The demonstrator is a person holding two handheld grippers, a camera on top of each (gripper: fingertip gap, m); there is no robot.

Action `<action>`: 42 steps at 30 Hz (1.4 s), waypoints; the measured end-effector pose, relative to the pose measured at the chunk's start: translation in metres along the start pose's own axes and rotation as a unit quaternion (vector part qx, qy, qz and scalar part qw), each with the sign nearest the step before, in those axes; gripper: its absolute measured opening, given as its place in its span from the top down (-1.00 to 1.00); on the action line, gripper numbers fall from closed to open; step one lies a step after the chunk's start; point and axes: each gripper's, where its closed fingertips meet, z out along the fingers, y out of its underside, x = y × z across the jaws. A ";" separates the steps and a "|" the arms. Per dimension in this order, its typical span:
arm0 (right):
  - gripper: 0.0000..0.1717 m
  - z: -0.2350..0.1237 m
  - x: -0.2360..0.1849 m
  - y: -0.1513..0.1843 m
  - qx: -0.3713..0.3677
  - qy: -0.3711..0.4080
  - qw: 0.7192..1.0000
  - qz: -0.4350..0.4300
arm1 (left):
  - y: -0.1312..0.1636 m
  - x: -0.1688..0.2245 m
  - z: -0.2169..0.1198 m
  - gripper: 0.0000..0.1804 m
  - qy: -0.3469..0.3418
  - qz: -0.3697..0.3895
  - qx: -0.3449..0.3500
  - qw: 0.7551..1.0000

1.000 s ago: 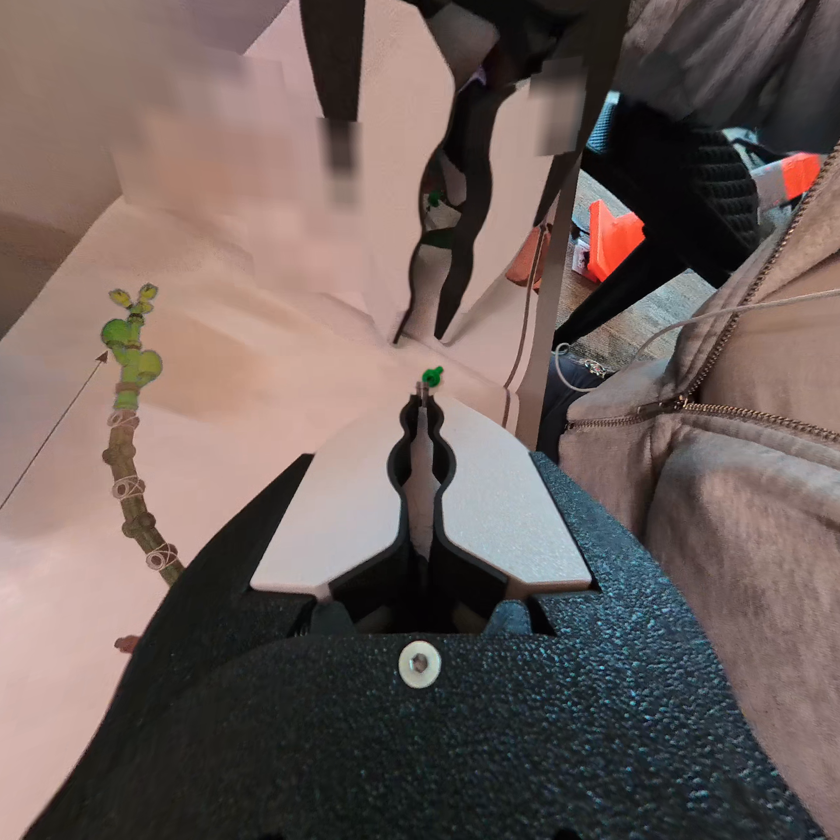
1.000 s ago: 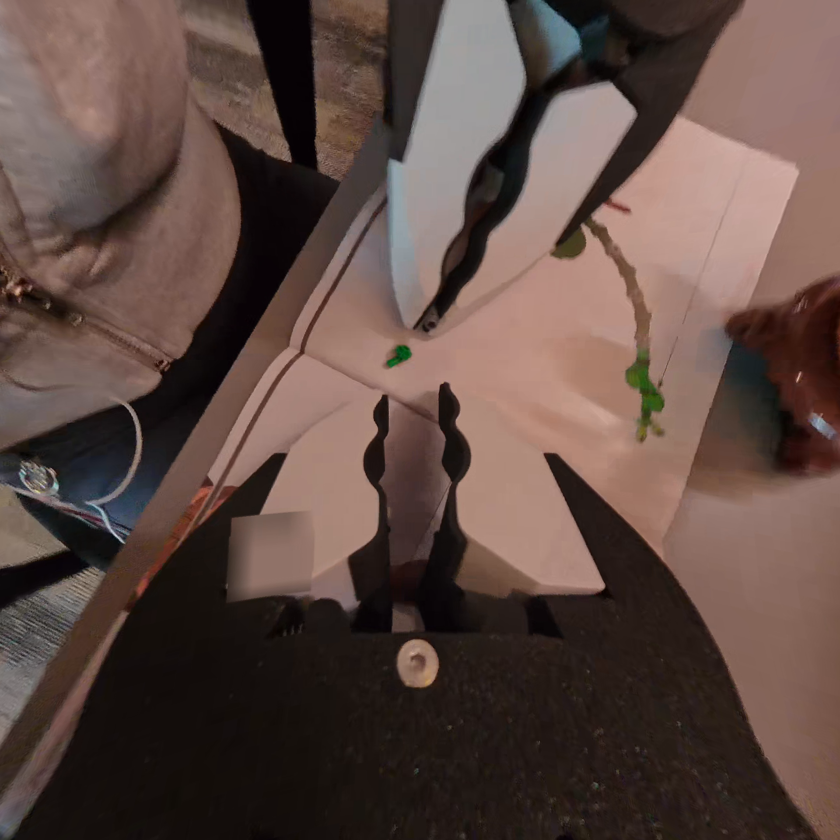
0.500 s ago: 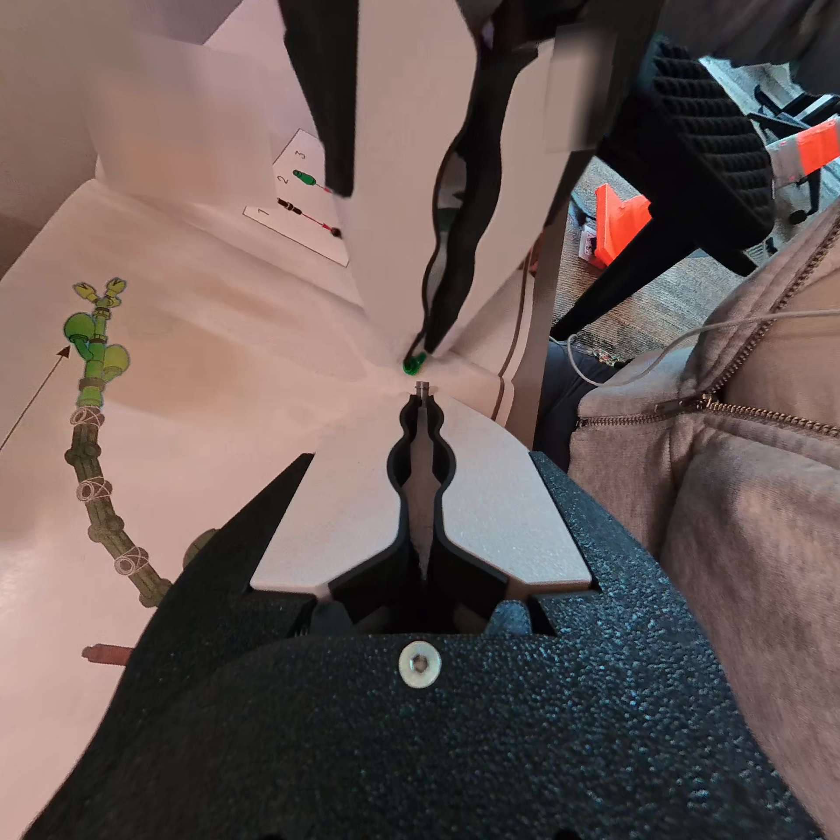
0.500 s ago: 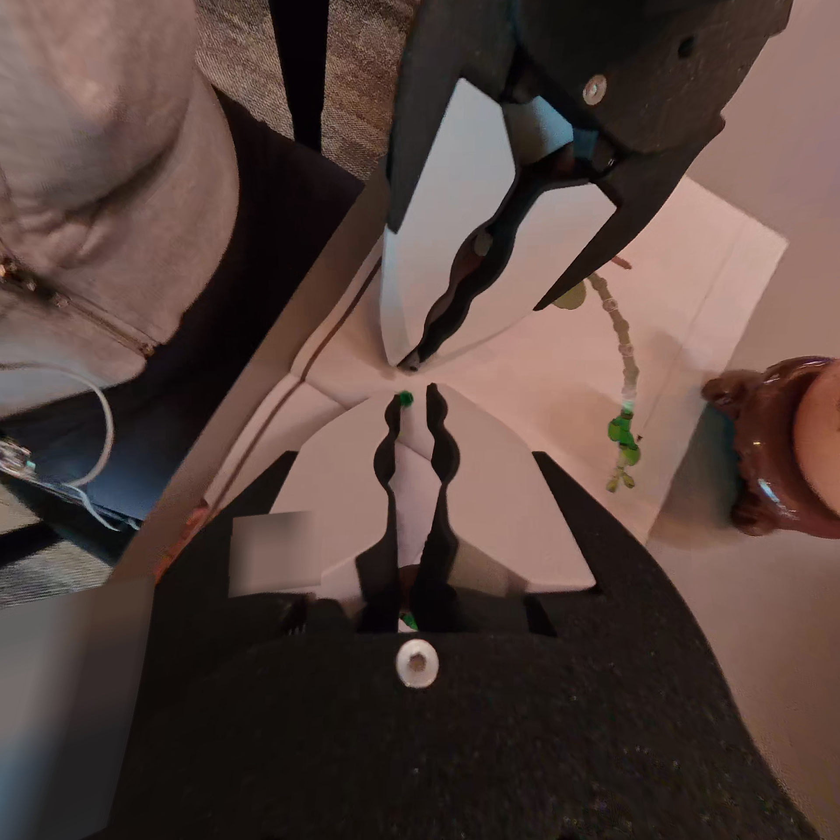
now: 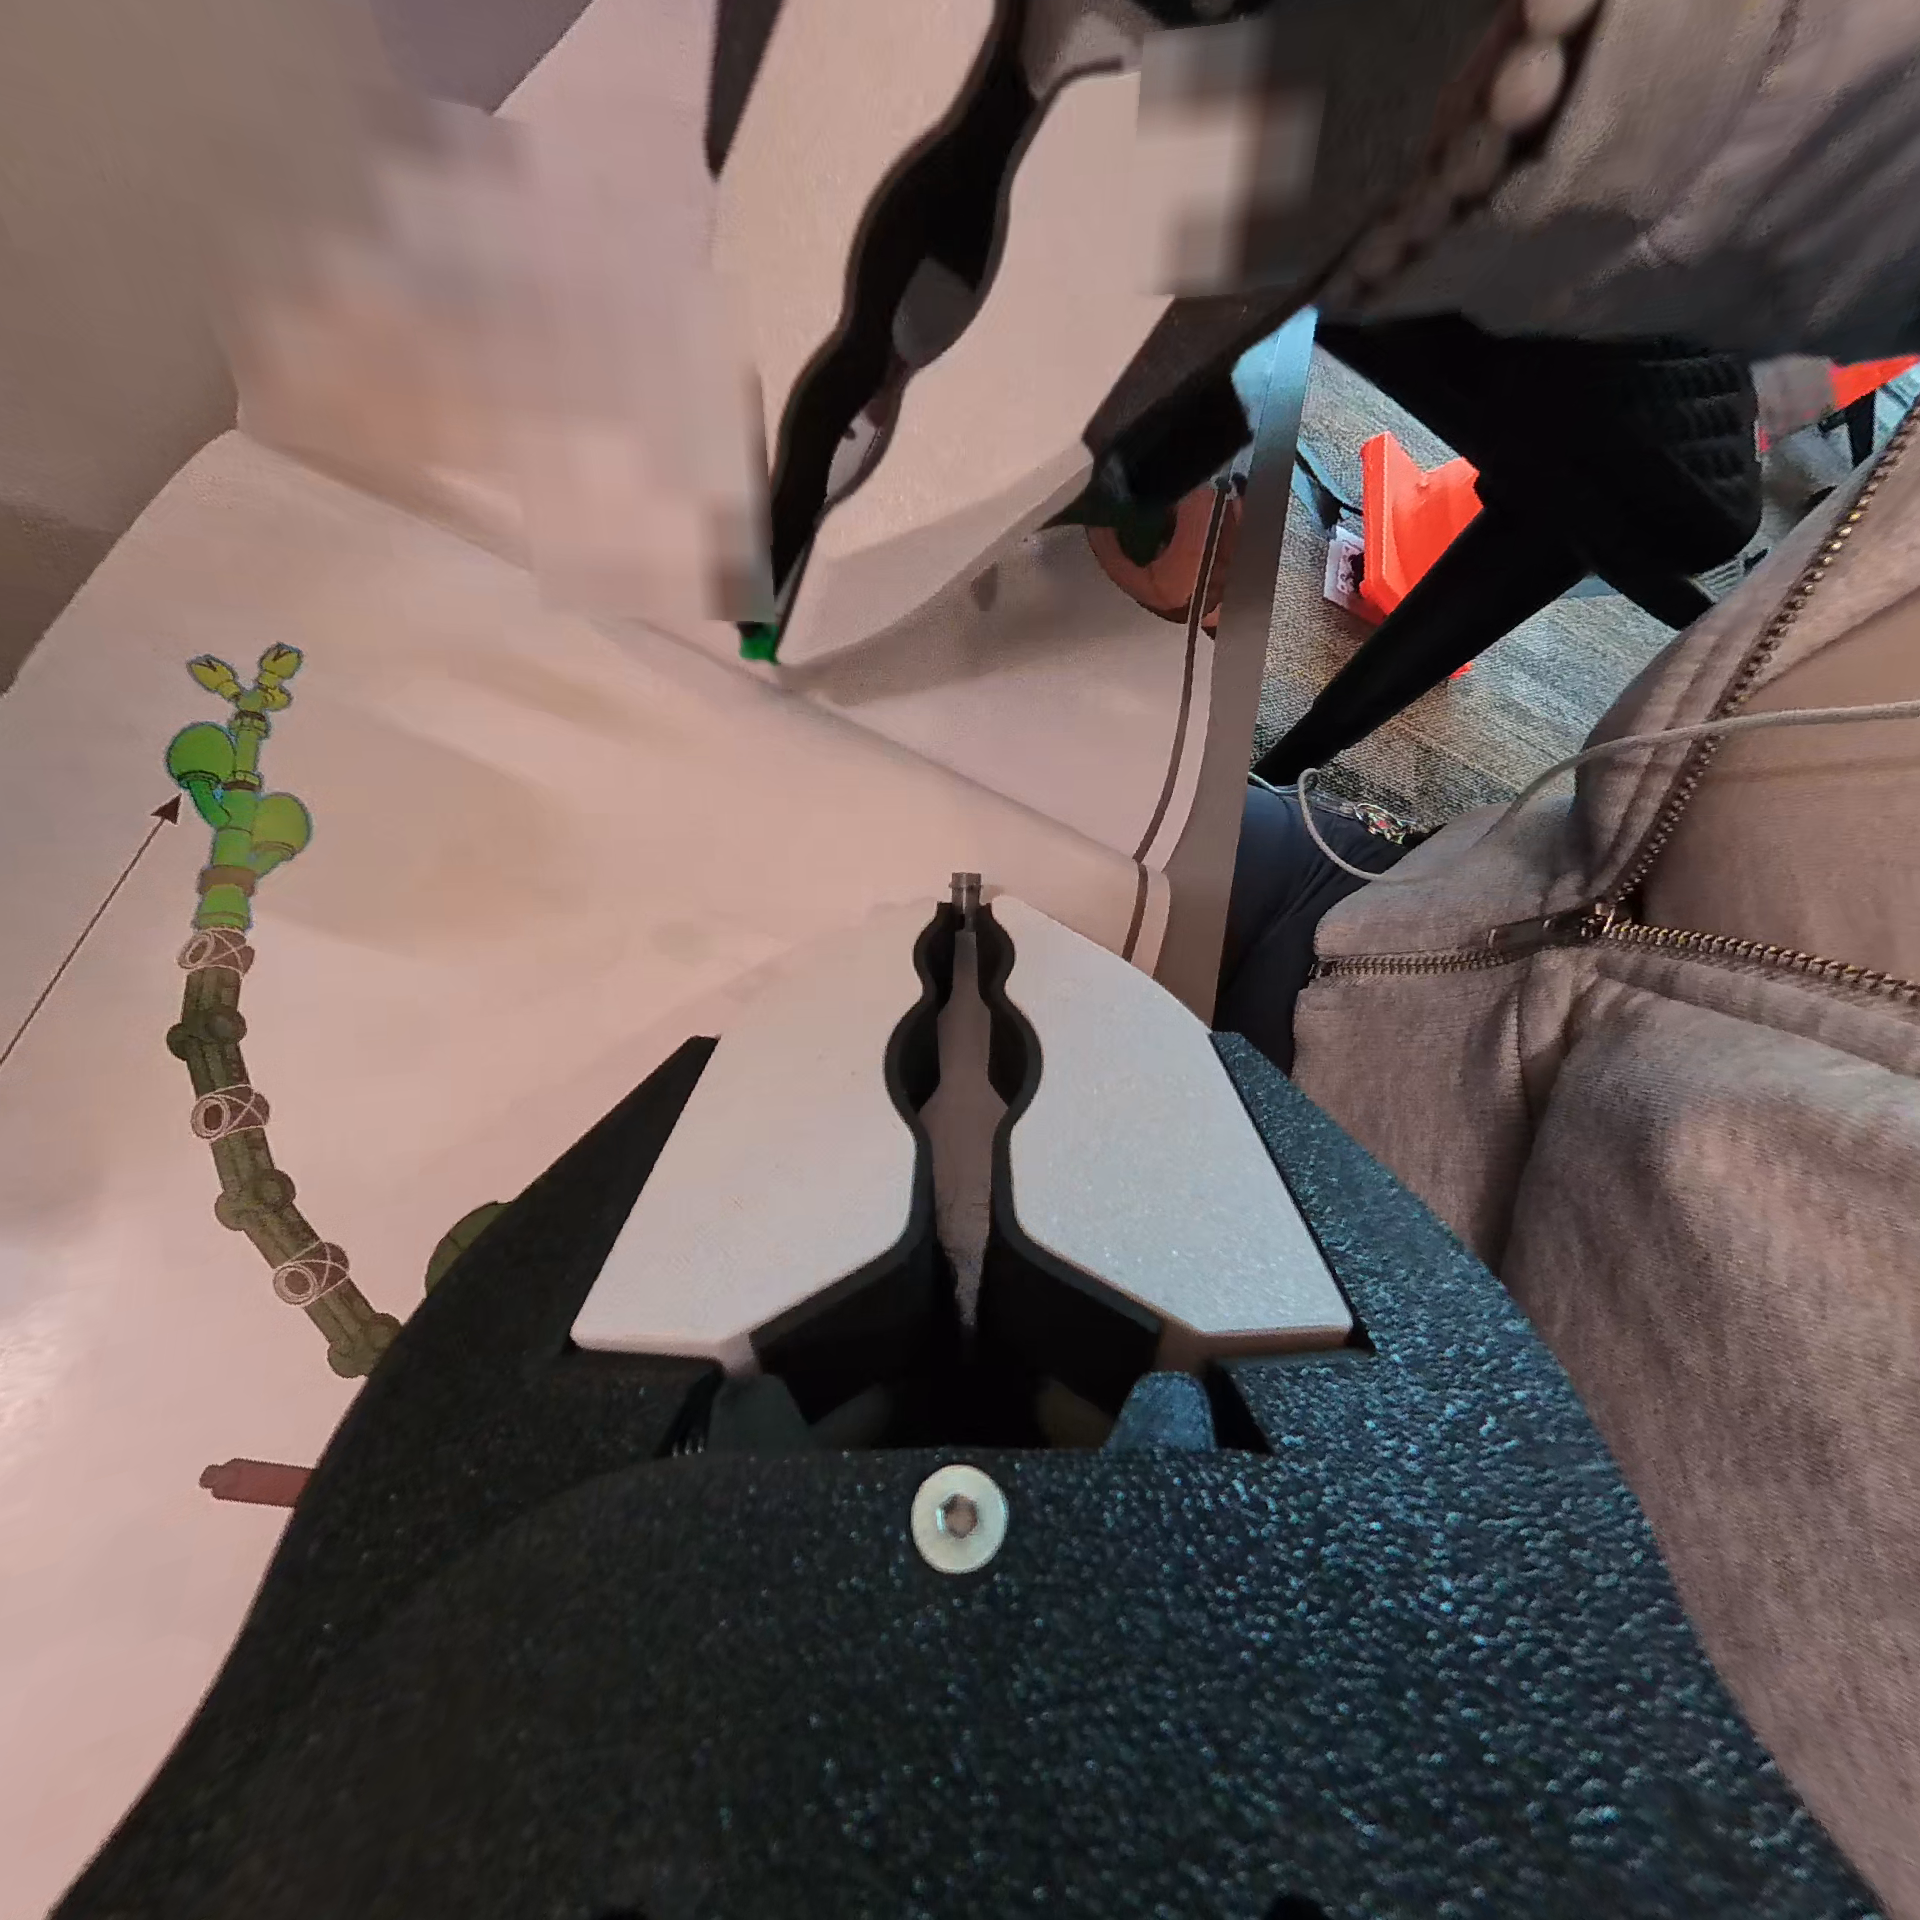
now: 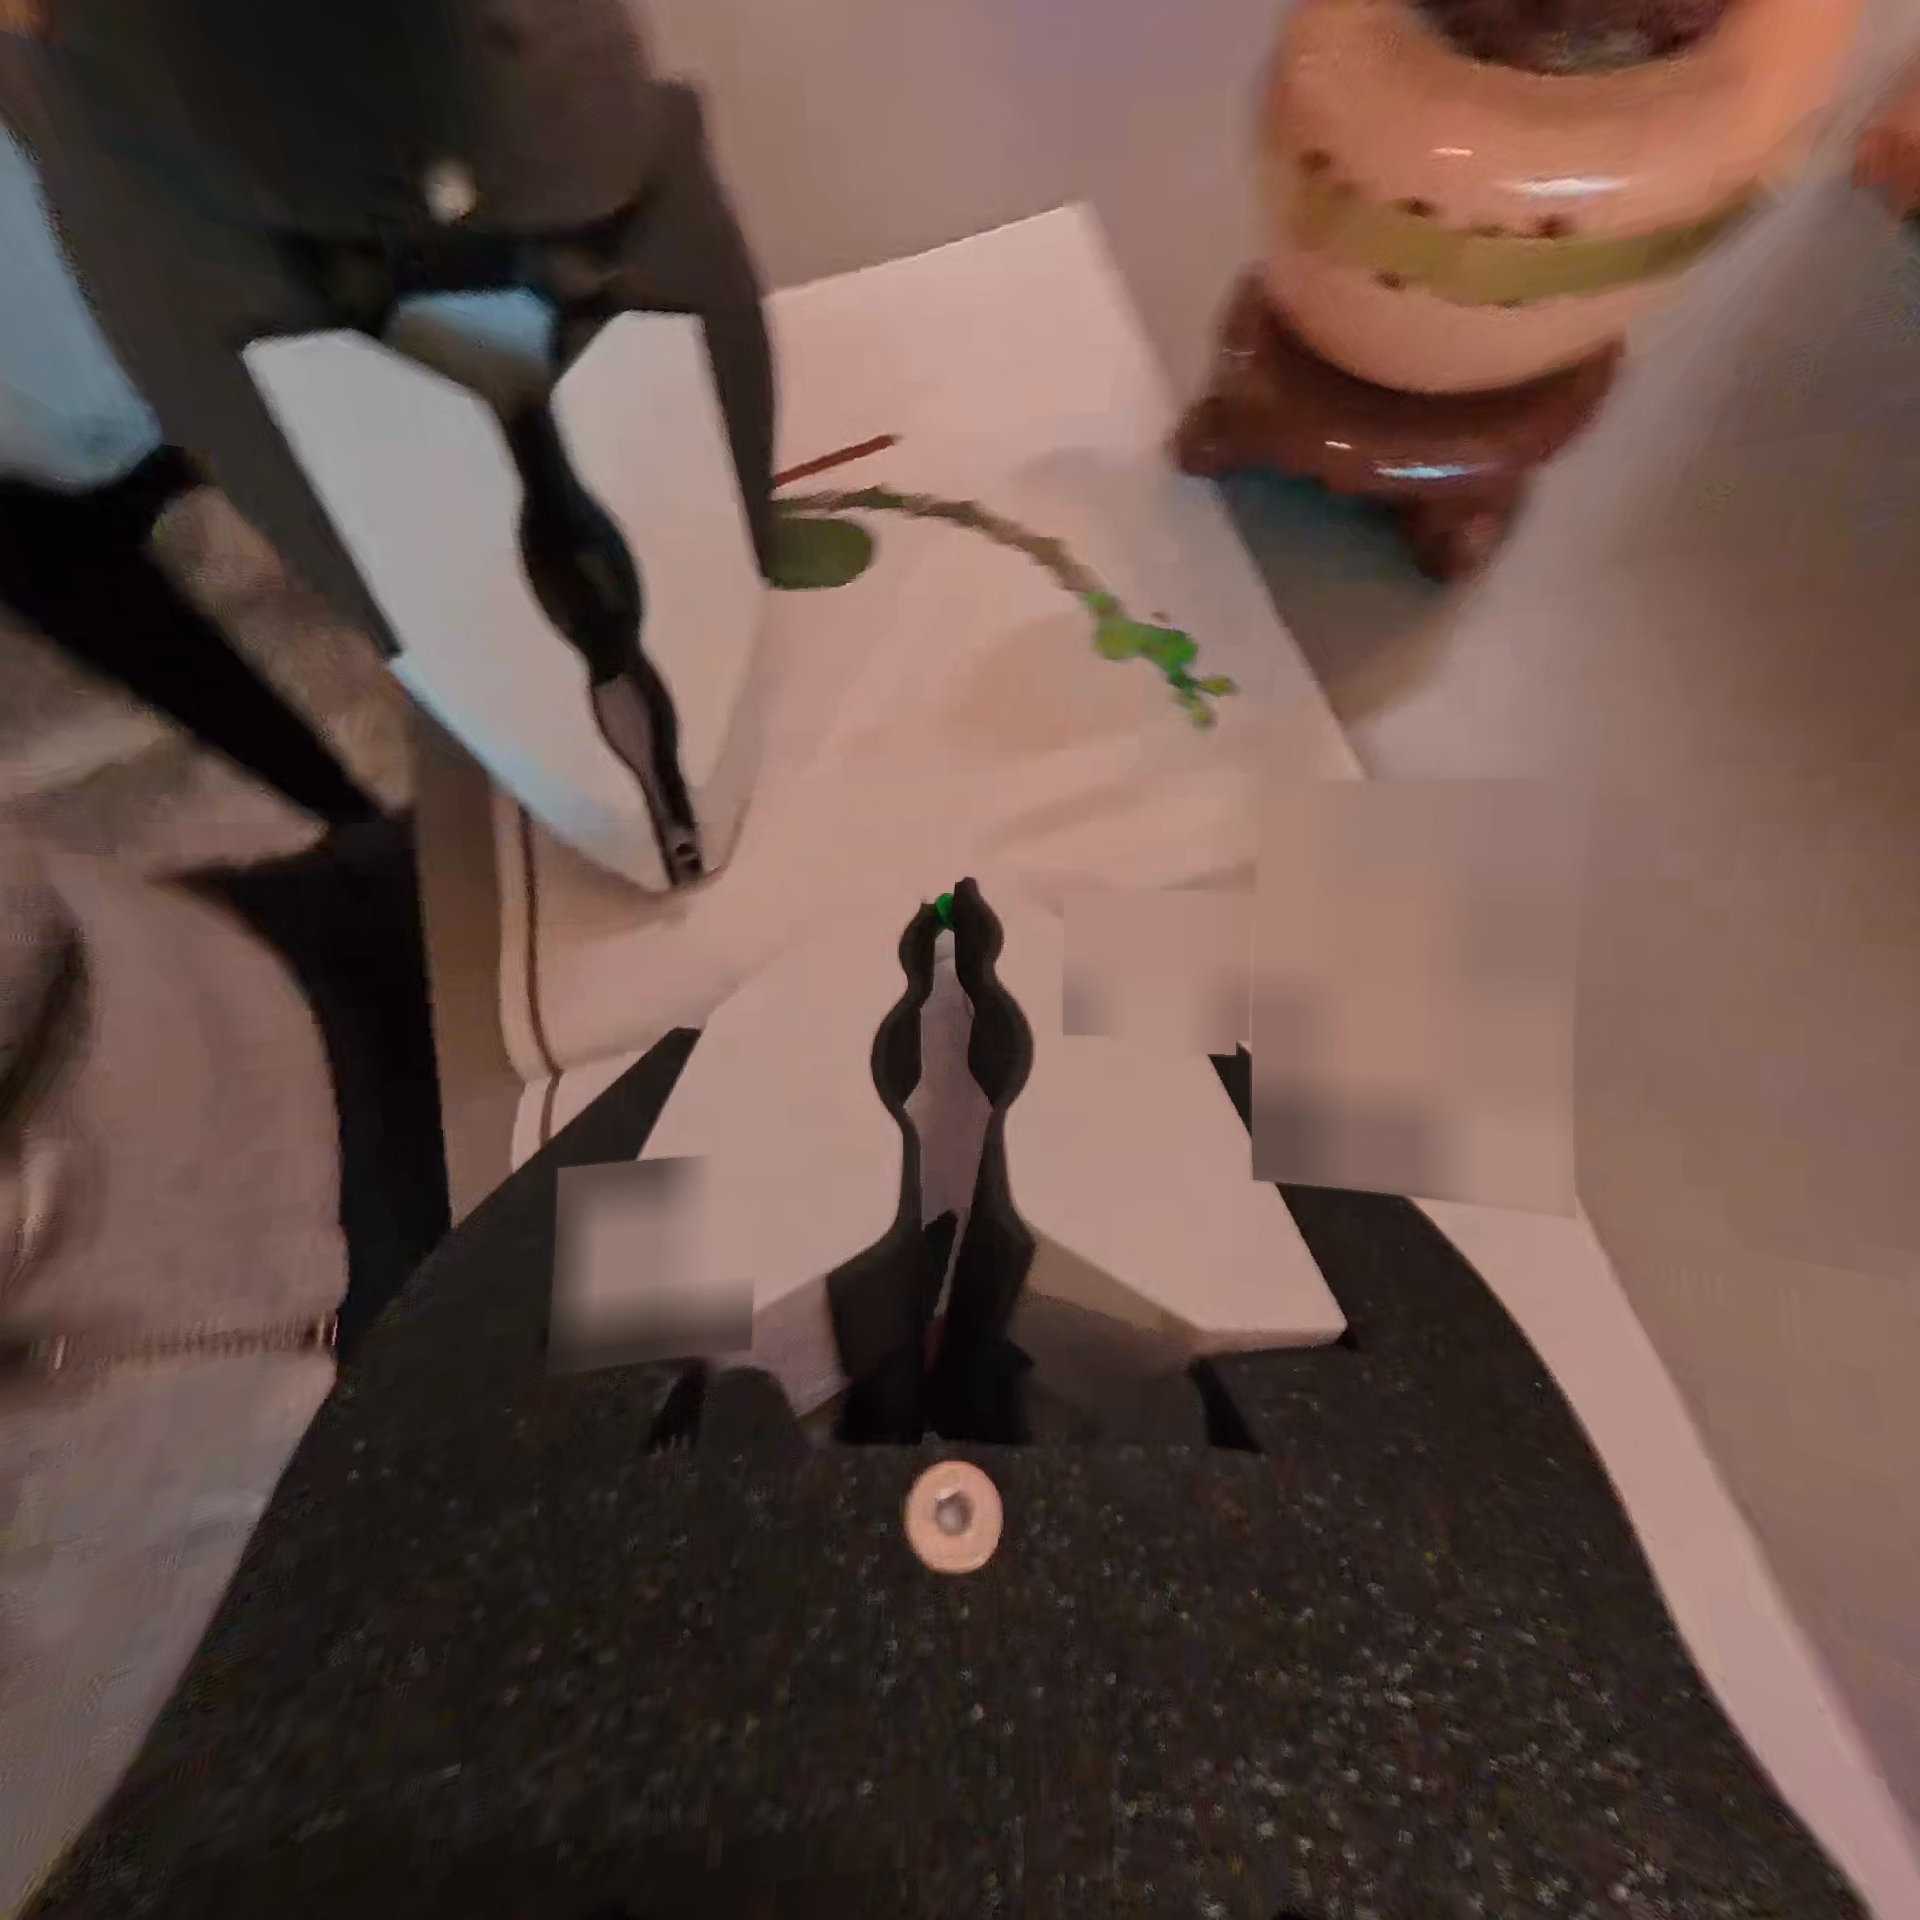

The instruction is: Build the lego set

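Here, the left gripper (image 5: 965, 914) lies low over the white printed sheet (image 5: 582, 831), its jaws closed on a small grey metal pin (image 5: 965, 891) whose long axis runs straight forward out of the tips. The right gripper (image 6: 952, 914) comes down steeply from above, tips near the sheet, jaws closed on a tiny green bead (image 6: 943, 907). A glazed ceramic pot (image 6: 1486, 239) stands beyond the sheet.

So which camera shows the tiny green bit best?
The left wrist view: the tiny green bit pokes out sharply from the right tongs' closed tips. The right wrist view shows only a blurry green speck there.
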 end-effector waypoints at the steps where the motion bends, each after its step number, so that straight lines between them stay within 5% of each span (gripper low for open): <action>1: 0.97 -0.001 0.002 0.001 0.019 0.029 0.999 0.021 | 0.000 0.000 0.000 0.97 0.001 0.000 0.000 1.000; 5: 0.95 -0.009 0.004 0.008 0.015 0.143 0.989 -0.028 | 0.000 0.000 0.002 0.97 0.004 -0.002 -0.002 1.000; 9: 0.87 -0.010 -0.007 0.022 -0.033 0.144 0.988 -0.047 | 0.000 0.000 0.002 0.97 0.006 -0.002 -0.001 1.000; 18: 0.94 -0.024 -0.020 0.024 -0.111 0.018 0.992 -0.059 | 0.001 0.001 0.003 0.96 0.005 0.001 -0.003 1.000; 23: 0.94 -0.020 -0.028 0.026 -0.138 0.014 0.988 -0.073 | 0.000 0.001 0.003 0.97 0.007 0.000 -0.003 1.000; 29: 0.90 -0.018 -0.021 0.021 -0.119 0.050 0.991 0.021 | 0.000 0.000 0.003 0.97 0.008 -0.002 -0.001 1.000; 32: 0.69 -0.019 -0.024 0.020 -0.101 0.053 0.988 0.101 | 0.000 0.001 0.003 0.97 0.007 -0.001 -0.001 1.000; 37: 0.80 -0.017 -0.026 0.013 -0.024 0.068 0.969 0.235 | -0.003 0.004 0.004 0.97 0.015 -0.008 0.008 1.000; 42: 0.85 -0.005 -0.023 0.022 -0.047 0.118 0.972 0.199 | -0.005 0.006 0.003 0.97 0.028 -0.013 0.016 0.999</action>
